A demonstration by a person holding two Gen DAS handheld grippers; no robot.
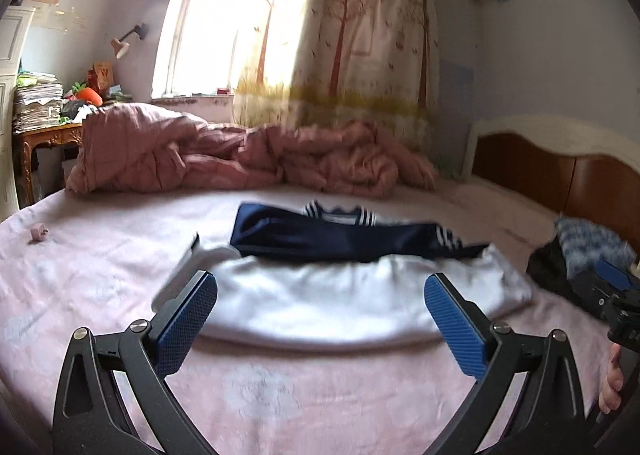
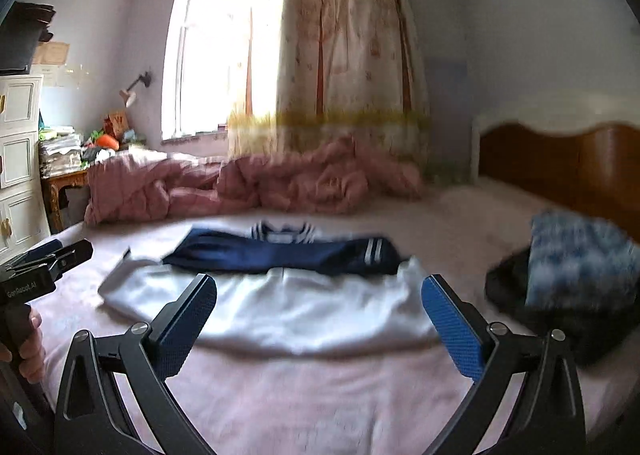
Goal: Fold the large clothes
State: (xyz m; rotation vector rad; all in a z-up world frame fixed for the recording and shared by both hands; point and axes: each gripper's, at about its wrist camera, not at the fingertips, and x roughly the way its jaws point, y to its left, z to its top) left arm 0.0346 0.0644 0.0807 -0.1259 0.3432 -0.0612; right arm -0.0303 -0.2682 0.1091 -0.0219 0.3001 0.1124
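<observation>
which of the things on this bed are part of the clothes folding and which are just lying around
Part of the job:
white and navy garment, sleeves folded across it
left gripper, open
right gripper, open

Just lying about:
pink quilt, bunched up
dark and blue-patterned clothes pile
small pink object

The garment [image 2: 276, 307] lies flat on the bed [image 2: 304, 407] just ahead of the right gripper [image 2: 319, 319] — a heaped quilt [image 2: 248, 187] behind it, a clothes pile [image 2: 576, 291] to its right, the headboard [image 2: 560, 163] farther right, and the left gripper [image 2: 60, 255] to its left.
</observation>
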